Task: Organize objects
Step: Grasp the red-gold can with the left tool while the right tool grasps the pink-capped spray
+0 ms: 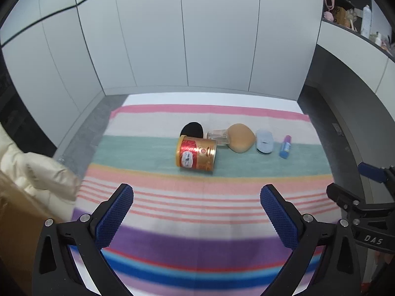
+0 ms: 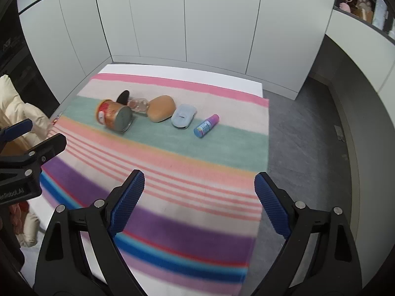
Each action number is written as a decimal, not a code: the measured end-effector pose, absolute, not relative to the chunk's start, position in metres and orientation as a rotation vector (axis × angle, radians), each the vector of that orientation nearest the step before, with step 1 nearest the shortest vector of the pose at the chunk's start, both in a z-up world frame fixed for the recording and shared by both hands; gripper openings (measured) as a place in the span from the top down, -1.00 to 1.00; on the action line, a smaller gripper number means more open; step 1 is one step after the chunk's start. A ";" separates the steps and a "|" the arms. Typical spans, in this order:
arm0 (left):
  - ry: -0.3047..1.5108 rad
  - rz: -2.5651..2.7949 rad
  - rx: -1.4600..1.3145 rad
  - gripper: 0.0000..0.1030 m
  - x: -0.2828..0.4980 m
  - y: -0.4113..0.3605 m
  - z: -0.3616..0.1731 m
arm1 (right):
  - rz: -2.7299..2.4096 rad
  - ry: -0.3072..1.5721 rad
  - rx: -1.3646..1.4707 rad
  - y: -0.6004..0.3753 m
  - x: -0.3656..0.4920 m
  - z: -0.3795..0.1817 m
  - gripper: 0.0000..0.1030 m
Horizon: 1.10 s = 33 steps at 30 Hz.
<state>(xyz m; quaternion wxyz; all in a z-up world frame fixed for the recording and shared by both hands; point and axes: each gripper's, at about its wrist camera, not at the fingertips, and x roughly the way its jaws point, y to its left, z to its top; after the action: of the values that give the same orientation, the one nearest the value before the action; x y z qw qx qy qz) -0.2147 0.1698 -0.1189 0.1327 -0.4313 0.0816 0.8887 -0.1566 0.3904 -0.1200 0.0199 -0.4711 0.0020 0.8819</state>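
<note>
A row of objects lies on the striped cloth (image 1: 197, 212): a red-and-gold tin can (image 1: 196, 154) on its side, a black round object (image 1: 192, 129) behind it, a clear glass jar (image 1: 217, 137), a tan bun-shaped object (image 1: 240, 138), a pale blue flat case (image 1: 264, 141) and a small blue-and-purple tube (image 1: 285, 146). They show in the right wrist view too: can (image 2: 114, 118), bun (image 2: 161, 111), case (image 2: 184, 115), tube (image 2: 206, 125). My left gripper (image 1: 197, 197) is open and empty, well short of the can. My right gripper (image 2: 199, 186) is open and empty, near the cloth's front right.
The cloth (image 2: 172, 172) covers a white table against white panel walls. Grey floor (image 2: 308, 135) lies to the right. A cream padded jacket (image 1: 37, 175) sits at the left. A shelf (image 1: 345, 12) with small items is at the upper right.
</note>
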 end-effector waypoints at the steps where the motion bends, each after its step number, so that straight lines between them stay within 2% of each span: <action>1: 0.232 2.579 -1.259 -1.00 -0.225 0.171 -0.127 | 2.730 0.004 -1.468 0.392 -0.164 -0.128 -0.74; 5: 0.193 2.561 -1.301 -1.00 -0.253 0.174 -0.157 | 2.695 0.022 -1.527 0.394 -0.195 -0.167 -0.64; 9: 0.197 2.551 -1.340 -0.97 -0.276 0.180 -0.185 | 2.670 0.060 -1.520 0.399 -0.222 -0.196 -0.63; 11: 0.193 2.544 -1.350 -0.96 -0.286 0.182 -0.197 | 2.652 0.069 -1.538 0.401 -0.237 -0.210 -0.49; 14: 0.206 2.537 -1.356 -0.95 -0.298 0.186 -0.208 | 2.623 0.067 -1.553 0.403 -0.256 -0.224 -0.46; 20: 0.211 2.507 -1.373 -0.58 -0.315 0.194 -0.221 | 2.634 0.073 -1.519 0.404 -0.281 -0.233 -0.40; 21: 0.211 2.496 -1.379 -0.42 -0.316 0.196 -0.223 | 2.639 0.075 -1.510 0.403 -0.285 -0.233 -0.37; 22: 0.218 2.490 -1.382 -0.23 -0.317 0.198 -0.224 | 2.640 0.079 -1.499 0.403 -0.287 -0.232 -0.23; 23: 0.238 2.488 -1.383 -0.23 -0.317 0.200 -0.226 | 2.641 0.080 -1.486 0.403 -0.289 -0.231 -0.04; 27: 0.249 2.496 -1.359 -0.21 -0.313 0.202 -0.227 | 2.651 0.065 -1.463 0.402 -0.289 -0.229 0.38; 28: 0.247 2.499 -1.359 -0.21 -0.312 0.202 -0.227 | 2.648 0.051 -1.454 0.402 -0.288 -0.229 0.62; 33: 0.238 2.488 -1.375 -0.21 -0.302 0.201 -0.221 | 2.644 0.041 -1.467 0.398 -0.283 -0.227 0.62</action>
<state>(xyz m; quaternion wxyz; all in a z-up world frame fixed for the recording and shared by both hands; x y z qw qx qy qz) -0.3022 0.2013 -0.2215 0.1441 -0.4769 0.0827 0.8631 -0.2835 0.3984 -0.2273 0.0589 -0.4843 0.0134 0.8728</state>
